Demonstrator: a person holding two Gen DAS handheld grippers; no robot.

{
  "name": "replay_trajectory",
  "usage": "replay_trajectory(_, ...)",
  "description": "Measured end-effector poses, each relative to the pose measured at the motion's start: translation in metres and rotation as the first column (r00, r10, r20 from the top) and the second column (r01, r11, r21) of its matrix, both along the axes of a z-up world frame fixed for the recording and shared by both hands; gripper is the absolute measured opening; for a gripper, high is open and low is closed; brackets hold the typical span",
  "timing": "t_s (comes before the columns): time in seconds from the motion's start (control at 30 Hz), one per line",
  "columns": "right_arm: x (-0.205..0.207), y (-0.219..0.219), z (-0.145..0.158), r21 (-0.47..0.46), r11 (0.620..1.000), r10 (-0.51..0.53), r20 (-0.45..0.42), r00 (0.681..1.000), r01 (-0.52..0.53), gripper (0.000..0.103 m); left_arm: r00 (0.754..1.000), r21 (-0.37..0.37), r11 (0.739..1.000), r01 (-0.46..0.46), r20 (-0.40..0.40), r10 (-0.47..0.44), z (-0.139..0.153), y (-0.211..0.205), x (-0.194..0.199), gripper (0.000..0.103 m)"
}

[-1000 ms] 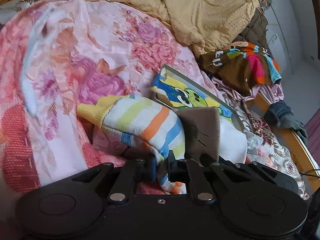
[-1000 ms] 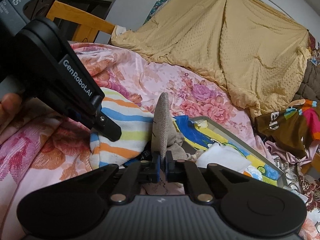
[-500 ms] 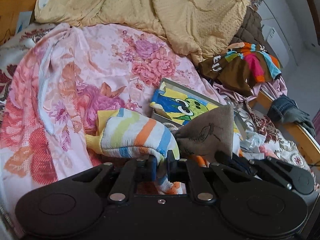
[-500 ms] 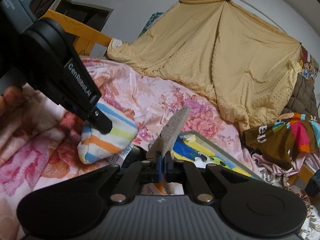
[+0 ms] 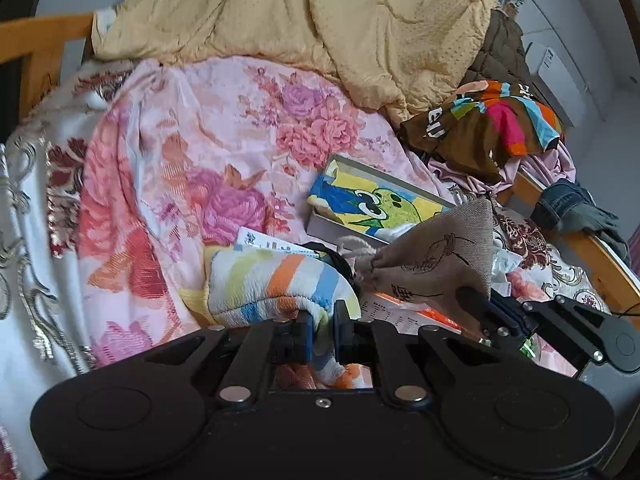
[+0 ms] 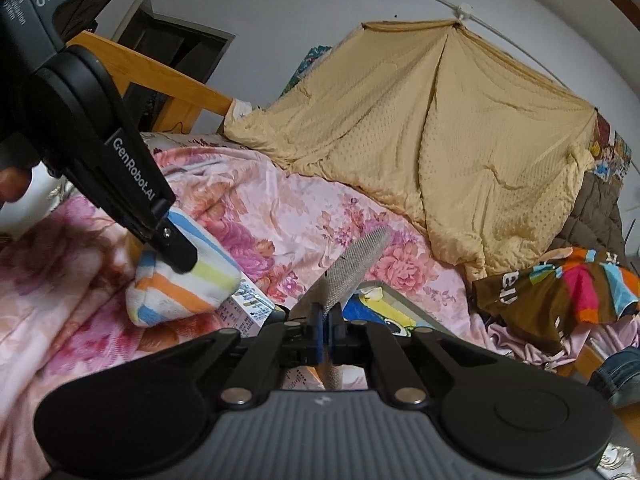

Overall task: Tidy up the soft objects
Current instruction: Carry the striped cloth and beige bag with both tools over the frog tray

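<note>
My left tongs [image 5: 322, 336] are nearly closed, clamped on a fold of the striped towel [image 5: 276, 284], which bulges out just beyond the pads with a loose end hanging below them. From my right side the same towel [image 6: 180, 284] shows as a rounded bundle hanging under the left tongs [image 6: 178, 250], lifted off the floral quilt [image 6: 280, 216]. My right tongs [image 6: 326, 334] are shut tight on the edge of a tan burlap pouch [image 6: 352, 268], which stands up from the pads and leans to the right. In the left view that pouch [image 5: 440, 256] hangs just right of the towel, printed side showing, with the right tongs [image 5: 486, 314] gripping its near corner.

Under both bundles lie printed papers [image 5: 276, 245], and a little farther a cartoon picture frame [image 5: 372, 200] rests on the quilt [image 5: 192, 168], its yellow and blue drawing facing up. To the right of the frame a brown shirt with bright patches [image 5: 480, 128] is heaped near the wooden bed rail [image 5: 600, 256], and a piece of denim [image 5: 568, 204] drapes over that rail. At the far end a yellow blanket [image 6: 440, 128] is hung up against the wall and spills down onto the bed.
</note>
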State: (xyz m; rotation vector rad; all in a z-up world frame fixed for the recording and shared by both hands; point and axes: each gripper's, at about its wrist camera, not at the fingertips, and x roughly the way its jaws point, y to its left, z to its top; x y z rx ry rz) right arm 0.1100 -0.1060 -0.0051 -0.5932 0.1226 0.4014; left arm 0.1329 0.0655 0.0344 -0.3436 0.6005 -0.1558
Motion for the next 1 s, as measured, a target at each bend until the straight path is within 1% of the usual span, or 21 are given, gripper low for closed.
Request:
replay_trajectory(0.13, -0.012, -0.007, 0.01, 0.005, 1.0, 0.012, 0.017, 1.0, -0.012, 0.002, 1.0, 0.032, 0.999, 0.01, 0.019, -0.01, 0.012, -0.007, -0.01, 0.01)
replay_trajectory(0.2, -0.018, -0.011, 0.014, 0.0, 1.0, 0.02, 0.027, 0.999, -0.02, 0.002, 1.0, 0.036, 0.999, 0.02, 0.018, -0.021, 0.018, -0.011, -0.014, 0.01)
replay_trajectory(0.37, -0.027, -0.022, 0.025, -0.032, 0.995, 0.091, 0.036, 0.995, -0.09, 0.002, 0.999, 0.043, 0.998, 0.034, 0.006, -0.035, 0.031, -0.018, -0.022, 0.01)
replay_trajectory(0.47, -0.024, -0.026, 0.029, -0.047, 0.992, 0.123, 0.061, 0.991, -0.12, 0.002, 0.999, 0.078, 0.996, 0.044, -0.01, -0.043, 0.036, -0.024, -0.02, 0.01)
replay_trajectory(0.57, -0.013, -0.029, 0.029, -0.022, 0.991, 0.13, 0.08, 0.988, -0.129, 0.002, 0.999, 0.113, 0.993, 0.039, 0.002, -0.04, 0.041, -0.031, -0.014, 0.01)
replay_trajectory(0.67, 0.005, -0.031, 0.029, 0.047, 0.99, 0.127, 0.08, 0.989, -0.131, 0.002, 0.999, 0.144, 0.989, 0.024, 0.023, -0.028, 0.046, -0.04, 0.002, 0.01)
replay_trajectory(0.77, 0.024, -0.039, 0.029, 0.106, 0.986, 0.12, 0.089, 0.989, -0.129, 0.002, 0.998, 0.178, 0.984, 0.025, 0.057, -0.035, 0.054, -0.053, 0.028, 0.01)
replay_trajectory(0.83, 0.037, -0.052, 0.031, 0.154, 0.981, 0.101, 0.086, 0.991, -0.114, 0.002, 0.996, 0.195, 0.98, 0.035, 0.077, -0.051, 0.061, -0.064, 0.052, 0.01)
replay_trajectory(0.93, 0.065, -0.075, 0.033, 0.216, 0.975, 0.038, 0.065, 0.997, -0.052, 0.002, 0.99, 0.217, 0.975, 0.056, 0.116, -0.083, 0.069, -0.087, 0.09, 0.01)
replay_trajectory(1.0, 0.083, -0.089, 0.033, 0.241, 0.971, -0.014, 0.05, 0.999, 0.001, 0.002, 0.985, 0.221, 0.973, 0.066, 0.141, -0.099, 0.07, -0.105, 0.112, 0.01)
